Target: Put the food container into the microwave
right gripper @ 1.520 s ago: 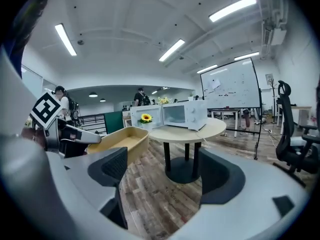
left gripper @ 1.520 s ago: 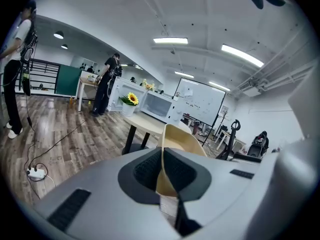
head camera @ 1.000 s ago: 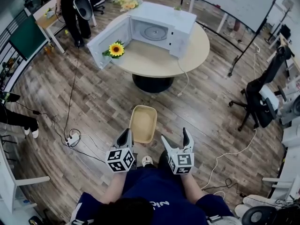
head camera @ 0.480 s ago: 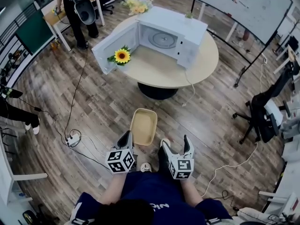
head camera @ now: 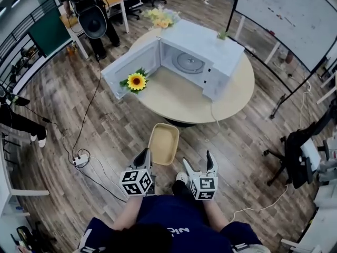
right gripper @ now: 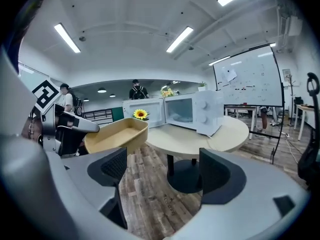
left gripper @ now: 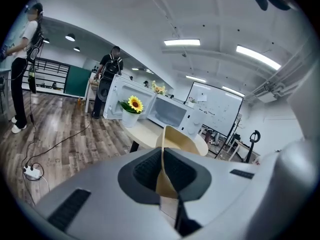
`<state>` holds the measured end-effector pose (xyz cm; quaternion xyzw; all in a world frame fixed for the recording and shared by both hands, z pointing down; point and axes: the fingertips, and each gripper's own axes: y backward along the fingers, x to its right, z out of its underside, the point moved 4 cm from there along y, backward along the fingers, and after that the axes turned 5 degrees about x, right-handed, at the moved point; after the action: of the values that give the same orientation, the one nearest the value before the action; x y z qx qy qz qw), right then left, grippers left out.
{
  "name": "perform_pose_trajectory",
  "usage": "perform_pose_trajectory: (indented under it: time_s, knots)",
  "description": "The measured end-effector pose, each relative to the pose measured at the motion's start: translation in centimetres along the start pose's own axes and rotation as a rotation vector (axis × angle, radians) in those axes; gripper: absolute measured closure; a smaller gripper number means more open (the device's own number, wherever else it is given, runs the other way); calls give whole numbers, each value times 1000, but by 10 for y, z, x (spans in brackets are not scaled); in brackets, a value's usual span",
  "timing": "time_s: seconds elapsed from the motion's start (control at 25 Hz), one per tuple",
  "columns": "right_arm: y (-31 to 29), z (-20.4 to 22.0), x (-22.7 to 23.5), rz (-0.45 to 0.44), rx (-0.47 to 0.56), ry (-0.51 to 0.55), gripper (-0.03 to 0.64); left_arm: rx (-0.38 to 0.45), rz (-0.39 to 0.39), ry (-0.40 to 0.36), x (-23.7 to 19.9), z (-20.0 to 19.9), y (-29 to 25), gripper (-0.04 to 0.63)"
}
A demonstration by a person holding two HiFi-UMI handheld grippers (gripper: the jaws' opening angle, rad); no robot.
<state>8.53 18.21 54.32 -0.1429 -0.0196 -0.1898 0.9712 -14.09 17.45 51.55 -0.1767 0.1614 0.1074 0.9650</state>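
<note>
Findings at the moment of inspection, largest item first.

The round table [head camera: 179,103] carried the microwave [head camera: 210,51]. The microwave's door [head camera: 129,68] stood swung fully open to its left, the cavity was exposed, and I noted a glass turntable [head camera: 188,62] inside.

The food container [head camera: 164,144], a shallow tan tray, was in the air over the floor, well short of the microwave and on the near side of the table's edge. It looked empty.

The left tongs [head camera: 144,157] were pinched onto the near wall of the container and carried it alone. The right tongs [head camera: 198,164] were spread wide with nothing between them, beside the container and likewise well short of the microwave.

A potted sunflower [head camera: 136,81] stood just in front of the microwave, in the angle of its open door.

Judgement: the step in hand was carriage to the microwave; insertion had not begun. The next move called for advancing to the table, lifting the container above the table's edge, holding it level on its one-sided grip, and steering it into the cavity to the right of the sunflower.
</note>
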Motion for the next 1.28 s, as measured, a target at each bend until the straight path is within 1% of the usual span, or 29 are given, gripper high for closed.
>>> perform_pose_trajectory:
  time_s: [0.2, 0.4, 0.6, 0.96, 1.16, 1.28]
  knots:
    - [-34, -15, 32, -55, 2, 23, 175, 25, -50, 35, 10, -6, -34, 577]
    - [-52, -21, 60, -81, -10, 33, 176, 29, -74, 57, 24, -6, -62, 577]
    - [-58, -21, 79, -67, -16, 18, 176, 19, -74, 54, 34, -5, -81, 577]
    - [-65, -12, 86, -39, -45, 6, 178, 19, -55, 68, 29, -11, -110, 577]
    - [-87, -15, 87, -2, -54, -7, 178, 8, -26, 67, 18, -24, -139, 577]
    - [-107, -23, 86, 12, -57, -12, 178, 2, -7, 59, 8, -38, -160, 577]
